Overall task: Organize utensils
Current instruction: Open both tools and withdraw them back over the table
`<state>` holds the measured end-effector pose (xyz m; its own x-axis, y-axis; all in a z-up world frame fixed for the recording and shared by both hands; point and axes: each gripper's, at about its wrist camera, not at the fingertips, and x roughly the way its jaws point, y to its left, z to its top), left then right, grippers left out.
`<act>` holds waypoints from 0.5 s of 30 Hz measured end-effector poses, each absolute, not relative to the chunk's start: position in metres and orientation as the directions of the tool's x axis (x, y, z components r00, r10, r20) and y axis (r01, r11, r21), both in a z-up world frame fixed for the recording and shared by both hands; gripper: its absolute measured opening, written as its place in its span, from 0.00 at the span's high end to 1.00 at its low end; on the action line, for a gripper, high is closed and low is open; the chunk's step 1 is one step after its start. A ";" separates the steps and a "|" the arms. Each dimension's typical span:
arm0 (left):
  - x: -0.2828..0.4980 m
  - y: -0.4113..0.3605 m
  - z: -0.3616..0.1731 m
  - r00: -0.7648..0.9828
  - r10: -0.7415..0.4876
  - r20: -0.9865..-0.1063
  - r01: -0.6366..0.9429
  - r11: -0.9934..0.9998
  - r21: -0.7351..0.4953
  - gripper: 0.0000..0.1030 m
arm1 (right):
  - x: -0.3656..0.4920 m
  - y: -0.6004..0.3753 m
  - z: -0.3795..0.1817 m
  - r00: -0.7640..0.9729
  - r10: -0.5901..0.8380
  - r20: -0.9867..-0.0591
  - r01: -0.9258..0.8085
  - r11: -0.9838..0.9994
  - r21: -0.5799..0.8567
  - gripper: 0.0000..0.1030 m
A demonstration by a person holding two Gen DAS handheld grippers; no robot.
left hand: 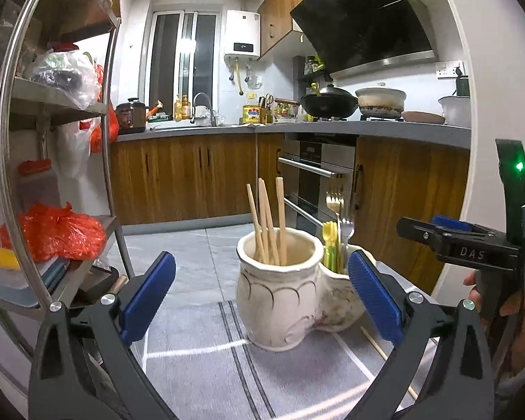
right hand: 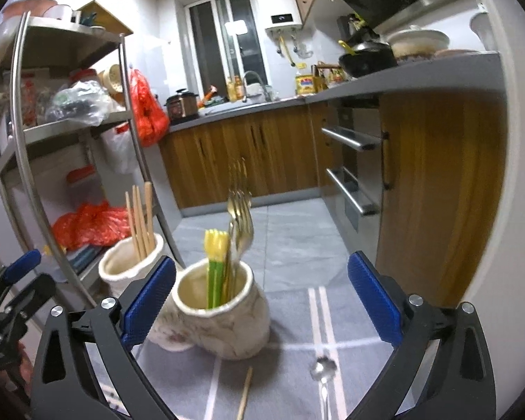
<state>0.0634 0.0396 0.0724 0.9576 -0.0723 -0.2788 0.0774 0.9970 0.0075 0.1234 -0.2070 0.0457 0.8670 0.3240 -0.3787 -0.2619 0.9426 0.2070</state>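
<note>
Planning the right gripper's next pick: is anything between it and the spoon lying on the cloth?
Nothing visible. The spoon lies bare on the striped cloth, ahead of the open right gripper; the ceramic holder stands off to its left.

I read the two-cup holder (left hand: 280, 301) as cream-white with dark scalloped lines. Chopsticks (left hand: 267, 224) — pale tan. Plastic cutlery (right hand: 216, 266) — yellow over green. Forks (right hand: 239, 217) silver. Cloth (right hand: 290, 367) grey, white-striped. My gripper pads (left hand: 148, 297) are blue on black arms.
</note>
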 end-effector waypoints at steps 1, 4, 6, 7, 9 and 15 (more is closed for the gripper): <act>0.062 0.040 0.073 0.956 -0.073 -0.283 0.077 0.997 0.003 0.05 | 0.121 -0.209 0.044 0.866 0.317 -0.387 -0.254 0.945 0.206 0.05; 0.053 0.042 0.071 0.951 -0.079 -0.300 0.078 0.997 -0.016 0.05 | 0.110 -0.218 0.036 0.857 0.303 -0.417 -0.228 0.948 0.220 0.05; 0.046 0.045 0.070 0.948 -0.083 -0.306 0.078 0.997 -0.027 0.05 | 0.103 -0.225 0.028 0.844 0.301 -0.444 -0.216 0.948 0.233 0.05; 0.041 0.046 0.069 0.949 -0.080 -0.306 0.075 0.997 -0.029 0.05 | 0.099 -0.229 0.024 0.837 0.301 -0.457 -0.212 0.948 0.236 0.05; 0.035 0.048 0.068 0.948 -0.074 -0.308 0.068 0.997 -0.031 0.05 | 0.094 -0.235 0.019 0.827 0.295 -0.478 -0.198 0.949 0.244 0.05; 0.018 0.053 0.053 0.938 -0.078 -0.338 0.060 0.996 -0.064 0.05 | 0.077 -0.251 0.013 0.814 0.248 -0.525 -0.141 0.962 0.236 0.05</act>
